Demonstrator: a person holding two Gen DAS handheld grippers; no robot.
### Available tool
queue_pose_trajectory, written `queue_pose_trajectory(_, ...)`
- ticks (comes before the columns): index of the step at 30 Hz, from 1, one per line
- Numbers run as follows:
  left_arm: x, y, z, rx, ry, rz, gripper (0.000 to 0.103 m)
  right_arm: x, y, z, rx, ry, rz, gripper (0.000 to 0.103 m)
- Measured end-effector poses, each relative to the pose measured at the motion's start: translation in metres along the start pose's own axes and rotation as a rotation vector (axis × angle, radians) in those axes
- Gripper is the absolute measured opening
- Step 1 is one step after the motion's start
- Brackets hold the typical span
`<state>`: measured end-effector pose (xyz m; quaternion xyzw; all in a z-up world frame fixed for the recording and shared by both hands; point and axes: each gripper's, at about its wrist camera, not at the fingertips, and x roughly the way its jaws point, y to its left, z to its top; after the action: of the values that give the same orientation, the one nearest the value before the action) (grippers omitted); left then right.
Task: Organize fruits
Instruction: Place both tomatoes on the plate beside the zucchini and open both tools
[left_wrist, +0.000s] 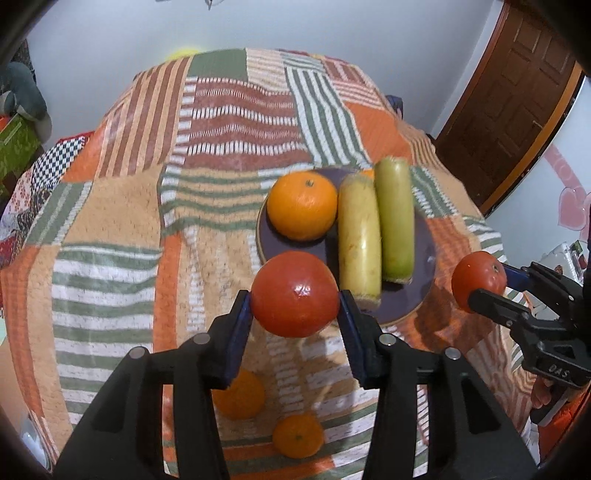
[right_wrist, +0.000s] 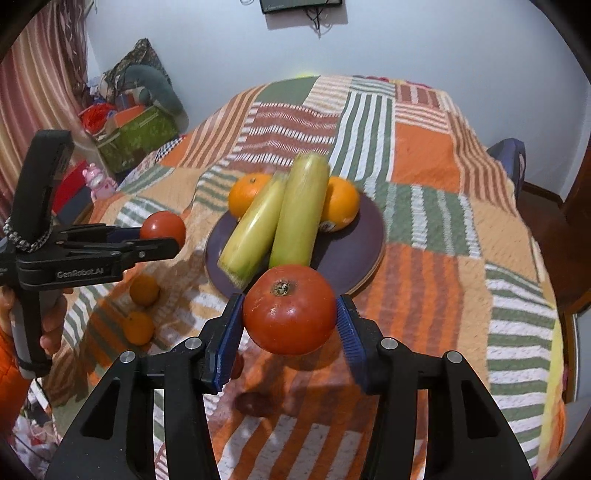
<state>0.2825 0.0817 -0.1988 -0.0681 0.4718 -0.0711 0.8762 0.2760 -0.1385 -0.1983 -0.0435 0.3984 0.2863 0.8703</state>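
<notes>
A patchwork cloth of orange, green and white striped squares covered the table, with a plain pale wall behind its far edge. Off the table's left edge stood a green patterned box among piled clutter, next to a striped curtain; off its right edge, in the left wrist view, stood a brown panelled door.

Near the table's left front edge two small oranges lay loose on the cloth, one just behind the other. Above them the left gripper, held in a hand, was clamped on a red tomato, clear of the cloth.

Around the middle of the table sat a dark purple plate. In it lay two pale green corn cobs in their husks, side by side and touching, with one orange at the plate's left rim and another orange at its right, behind the cobs.

In front of the plate's near rim the right gripper was closed on a second tomato, stem scar up, its blue pads pressing both sides, the fruit lifted off the cloth.
</notes>
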Motion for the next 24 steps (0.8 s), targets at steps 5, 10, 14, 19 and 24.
queue_pose_trajectory(5,-0.003,-0.005,0.011,0.005,-0.026,-0.006,0.046,-0.001,-0.010,0.013,0.012,-0.032,-0.021,0.047)
queue_pose_trajectory(10,0.003,-0.009,0.021,0.009,-0.034,-0.005,0.046,0.001,-0.019,0.025,0.023,-0.061,-0.040,0.047)
queue_pose_trajectory(14,0.013,-0.010,0.024,0.007,-0.022,-0.005,0.046,0.008,-0.027,0.033,0.034,-0.066,-0.052,0.047)
queue_pose_trajectory(19,0.030,-0.008,0.027,0.002,0.007,0.000,0.046,0.022,-0.033,0.038,0.043,-0.049,-0.055,0.047)
queue_pose_trajectory(24,0.044,-0.007,0.027,-0.001,0.032,-0.001,0.046,0.040,-0.035,0.037,0.039,-0.012,-0.052,0.047)
